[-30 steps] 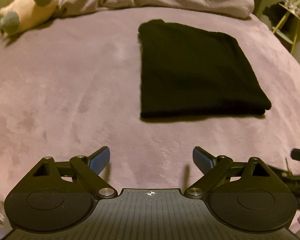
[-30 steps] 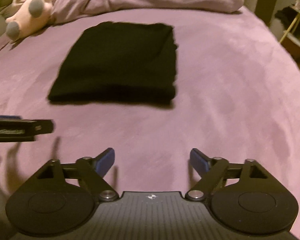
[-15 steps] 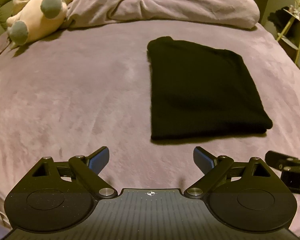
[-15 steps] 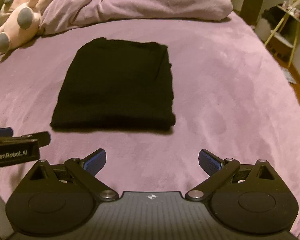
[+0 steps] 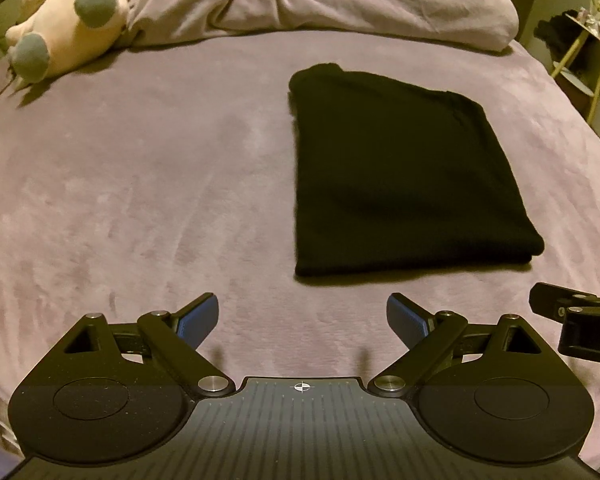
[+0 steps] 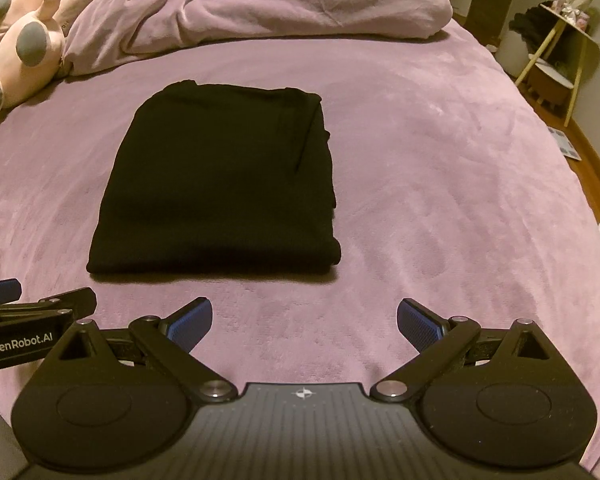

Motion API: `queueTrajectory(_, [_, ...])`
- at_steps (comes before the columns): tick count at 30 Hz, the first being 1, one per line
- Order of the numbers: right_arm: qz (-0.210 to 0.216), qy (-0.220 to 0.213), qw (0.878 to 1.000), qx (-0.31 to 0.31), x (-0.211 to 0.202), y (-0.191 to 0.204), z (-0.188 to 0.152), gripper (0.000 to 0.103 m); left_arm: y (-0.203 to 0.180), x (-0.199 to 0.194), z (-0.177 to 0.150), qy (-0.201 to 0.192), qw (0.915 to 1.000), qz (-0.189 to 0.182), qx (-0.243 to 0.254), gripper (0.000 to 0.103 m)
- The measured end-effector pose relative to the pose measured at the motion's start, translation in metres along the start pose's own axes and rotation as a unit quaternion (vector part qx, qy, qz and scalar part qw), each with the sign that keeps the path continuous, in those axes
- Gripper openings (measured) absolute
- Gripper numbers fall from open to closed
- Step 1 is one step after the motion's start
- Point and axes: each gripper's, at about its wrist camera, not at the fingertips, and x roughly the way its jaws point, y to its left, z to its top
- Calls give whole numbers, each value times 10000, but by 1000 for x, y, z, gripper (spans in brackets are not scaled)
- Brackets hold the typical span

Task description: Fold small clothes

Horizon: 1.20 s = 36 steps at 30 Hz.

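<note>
Your folded black knit garment [image 6: 216, 184] lies as a tidy rectangle on the mauve plush bedspread [image 6: 440, 184], both your left gripper [image 5: 302, 320] and right gripper [image 6: 304, 320] gaping wide and empty just short of it, so the folding looks finished, though its far edge is too dark to judge.

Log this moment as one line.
garment: folded, flat on bed | left gripper: jaws open, empty | right gripper: jaws just opening, empty
</note>
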Motion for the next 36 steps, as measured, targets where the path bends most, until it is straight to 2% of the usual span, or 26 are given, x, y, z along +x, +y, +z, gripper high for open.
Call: queueTrajectory(36, [27,2,10000,-77,-2,0,1,99,-2,-6,2,-14,9999,-138,-26,95])
